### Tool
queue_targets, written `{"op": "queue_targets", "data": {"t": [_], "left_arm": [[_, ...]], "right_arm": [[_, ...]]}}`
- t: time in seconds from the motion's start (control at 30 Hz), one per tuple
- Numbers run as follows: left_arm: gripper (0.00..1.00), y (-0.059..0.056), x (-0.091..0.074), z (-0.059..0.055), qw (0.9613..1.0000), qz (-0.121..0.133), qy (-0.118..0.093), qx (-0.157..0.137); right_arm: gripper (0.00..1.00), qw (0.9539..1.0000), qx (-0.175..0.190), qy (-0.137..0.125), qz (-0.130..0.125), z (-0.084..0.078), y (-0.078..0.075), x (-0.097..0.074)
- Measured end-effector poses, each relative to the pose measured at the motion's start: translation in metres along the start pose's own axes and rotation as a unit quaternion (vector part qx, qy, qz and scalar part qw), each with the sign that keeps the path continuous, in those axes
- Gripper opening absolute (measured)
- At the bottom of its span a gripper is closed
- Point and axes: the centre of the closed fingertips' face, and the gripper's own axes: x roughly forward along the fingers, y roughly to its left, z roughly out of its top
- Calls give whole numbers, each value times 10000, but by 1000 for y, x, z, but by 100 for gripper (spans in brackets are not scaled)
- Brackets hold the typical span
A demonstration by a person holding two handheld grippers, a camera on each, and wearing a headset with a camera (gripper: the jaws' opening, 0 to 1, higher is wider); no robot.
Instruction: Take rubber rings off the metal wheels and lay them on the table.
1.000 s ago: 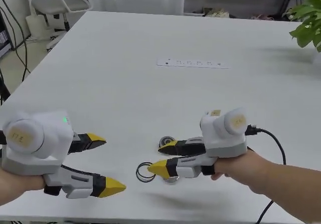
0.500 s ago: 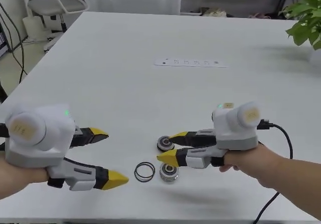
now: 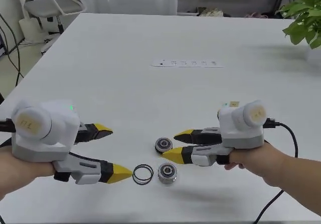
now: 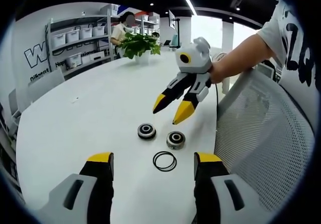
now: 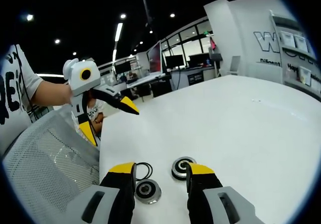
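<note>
– Fingers on the left gripper: spread wide, nothing between them. Why hover there?
– It hangs just above the tabletop, its lower tip pointing at the two rubber rings. They lie flat and overlapping, just beside the near metal wheel. My guess is that this spot serves as the drop place, kept close to the wheels so each ring travels little.
– And the right gripper?
– Its fingers are parted too, less widely, and hold nothing. Their tips are near the far metal wheel, which sits close to the other wheel but apart from it.
– Which wheel is done?
– The near one looks bare silver in the head view, so I judge it stripped. The far one shows a darker rim, perhaps a ring left on it, but it is too small to be sure.
– So the empty fingers make sense?
– Yes. Likely one gripper must pin that wheel while the other peels, and both need to be free to begin.
</note>
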Motion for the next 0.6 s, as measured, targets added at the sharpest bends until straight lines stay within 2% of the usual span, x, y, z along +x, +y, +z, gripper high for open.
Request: {"op": "queue_targets", "data": {"t": [0.37,0.6], "left_arm": [[60,7,10,8,10000,-10,-62,-7],[59,10,17,9,10000,-20,-63,-36]], "right_arm": [[37,9999,-19,52,-128,-5,-10,-5],[36,9997,-40,111,-205,-10,-16,-6]]}}
